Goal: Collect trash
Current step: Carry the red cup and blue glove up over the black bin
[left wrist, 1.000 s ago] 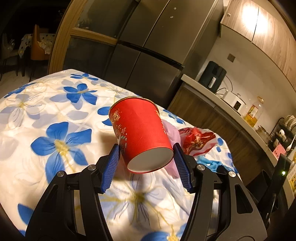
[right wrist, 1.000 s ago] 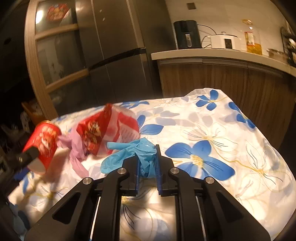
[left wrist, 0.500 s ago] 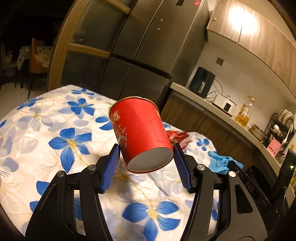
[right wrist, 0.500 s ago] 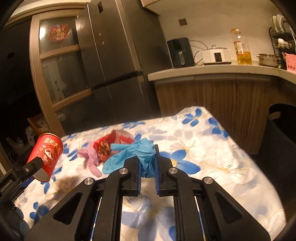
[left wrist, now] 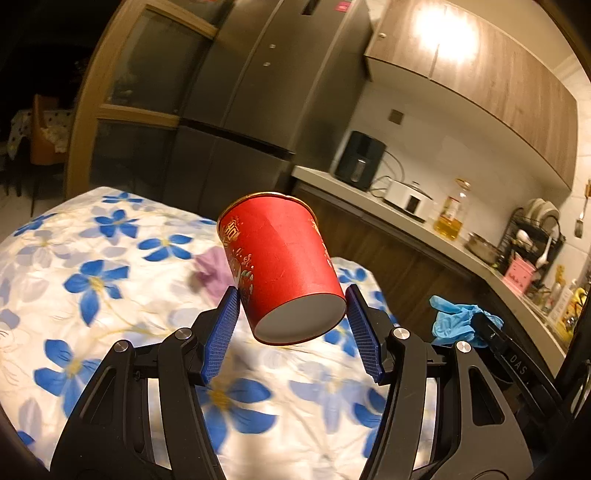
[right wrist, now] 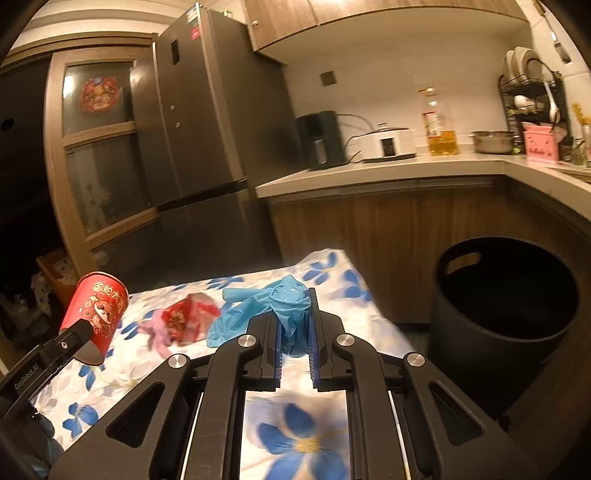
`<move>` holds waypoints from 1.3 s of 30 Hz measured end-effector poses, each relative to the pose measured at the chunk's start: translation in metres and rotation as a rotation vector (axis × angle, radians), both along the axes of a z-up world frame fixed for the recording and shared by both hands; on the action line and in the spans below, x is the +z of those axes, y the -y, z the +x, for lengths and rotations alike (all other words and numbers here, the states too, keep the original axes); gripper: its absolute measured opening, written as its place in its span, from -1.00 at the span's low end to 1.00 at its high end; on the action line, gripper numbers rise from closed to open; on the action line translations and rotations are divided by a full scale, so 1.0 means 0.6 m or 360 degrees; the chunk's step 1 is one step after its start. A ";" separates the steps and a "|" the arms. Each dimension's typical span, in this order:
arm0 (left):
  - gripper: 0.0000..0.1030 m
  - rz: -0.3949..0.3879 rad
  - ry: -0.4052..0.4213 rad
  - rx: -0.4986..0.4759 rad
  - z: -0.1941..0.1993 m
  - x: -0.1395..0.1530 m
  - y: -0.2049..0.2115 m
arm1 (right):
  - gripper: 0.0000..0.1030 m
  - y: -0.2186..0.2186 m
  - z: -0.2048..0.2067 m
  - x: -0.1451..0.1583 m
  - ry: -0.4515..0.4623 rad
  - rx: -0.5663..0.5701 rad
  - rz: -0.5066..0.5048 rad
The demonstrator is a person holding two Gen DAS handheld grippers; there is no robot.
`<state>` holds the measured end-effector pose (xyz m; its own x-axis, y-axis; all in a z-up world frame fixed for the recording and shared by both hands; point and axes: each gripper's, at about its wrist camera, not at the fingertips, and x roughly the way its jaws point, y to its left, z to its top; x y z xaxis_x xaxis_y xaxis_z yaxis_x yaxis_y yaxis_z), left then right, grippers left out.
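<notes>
Both tongs rose: left tongs (left wrist: 291, 314) pinch red cup (left wrist: 280, 266), right tongs (right wrist: 294, 334) pinch half-hidden blue glove (right wrist: 273, 306).

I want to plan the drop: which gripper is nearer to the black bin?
Right. The right gripper is beside the black bin; the left gripper is further away.

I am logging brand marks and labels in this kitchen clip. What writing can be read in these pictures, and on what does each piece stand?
"GenRobot.AI": white letters on the black left gripper, seen from the right wrist.
"DAS": on the black right gripper, seen from the left wrist.
"金蛇": gold characters on the red paper cup; the following characters are unclear.
Red crumpled wrapper, oil bottle label, fridge sticker: too blurred or small.
</notes>
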<state>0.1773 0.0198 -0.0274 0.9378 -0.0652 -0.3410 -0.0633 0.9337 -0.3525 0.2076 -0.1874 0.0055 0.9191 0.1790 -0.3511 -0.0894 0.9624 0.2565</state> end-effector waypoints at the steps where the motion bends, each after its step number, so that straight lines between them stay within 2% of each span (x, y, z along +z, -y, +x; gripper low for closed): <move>1: 0.12 0.0002 0.0002 -0.0015 0.001 0.001 0.007 | -0.76 0.011 -0.004 0.002 0.0003 -0.0021 -0.0004; 30: 0.12 0.0123 0.0147 -0.0598 0.095 0.037 0.317 | -0.76 0.250 -0.028 0.014 0.0086 -0.0535 -0.0110; 39: 0.12 0.0139 0.0152 -0.0739 0.129 0.029 0.406 | -0.76 0.301 -0.027 0.023 0.0160 -0.0637 -0.0152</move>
